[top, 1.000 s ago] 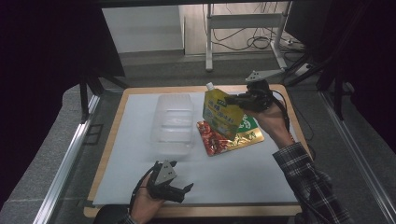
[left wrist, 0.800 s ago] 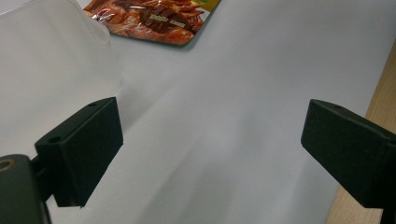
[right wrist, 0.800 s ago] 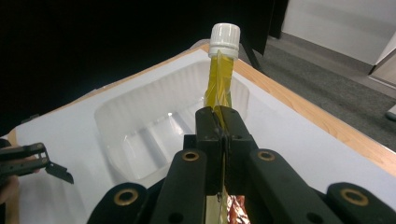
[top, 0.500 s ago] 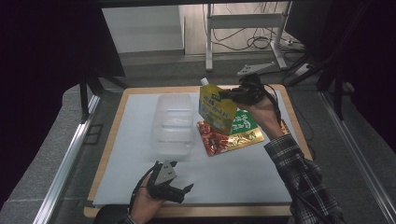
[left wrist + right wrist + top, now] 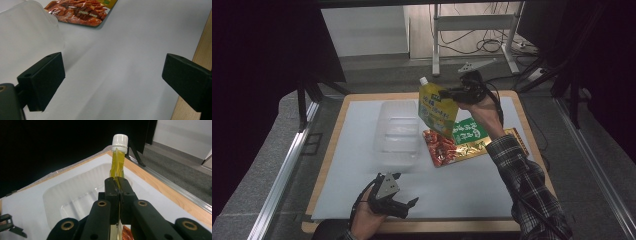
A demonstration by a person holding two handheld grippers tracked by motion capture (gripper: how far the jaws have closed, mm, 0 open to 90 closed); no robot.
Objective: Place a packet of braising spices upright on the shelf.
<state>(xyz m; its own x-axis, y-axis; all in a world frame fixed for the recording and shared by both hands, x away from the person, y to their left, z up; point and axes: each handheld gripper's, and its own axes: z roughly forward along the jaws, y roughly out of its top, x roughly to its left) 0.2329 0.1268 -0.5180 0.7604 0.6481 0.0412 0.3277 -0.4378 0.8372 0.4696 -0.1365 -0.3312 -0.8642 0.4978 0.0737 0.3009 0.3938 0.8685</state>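
**Yellow pouch lifted in right gripper, near the tray**

Yellow pouch [image 5: 438,109] hangs clear of the table, pinched at its upper edge by the right gripper [image 5: 460,93], white cap [image 5: 424,80] up and to the far side of the jaws. High view: printed face of the pouch visible, its lower corner over the green packet [image 5: 469,131] and the red-gold snack bag [image 5: 452,147], both lying flat under the right hand. Right gripper view gives what the high view can't: jaws pressed together on the thin edge of the pouch [image 5: 117,167], cap [image 5: 120,142] straight ahead above them, clear plastic tray [image 5: 75,195] below and beyond the jaws.

Tray [image 5: 399,132] sits just beside the pouch on the white mat [image 5: 492,190], between the two grippers.

Left gripper [image 5: 399,202] low at the near mat edge, well apart from the pouch. Left gripper view: jaws wide apart, nothing between them but mat; tray corner [image 5: 30,32] ahead at one side, snack bag [image 5: 80,12] farther ahead, wooden table edge [image 5: 202,45] at the other side.
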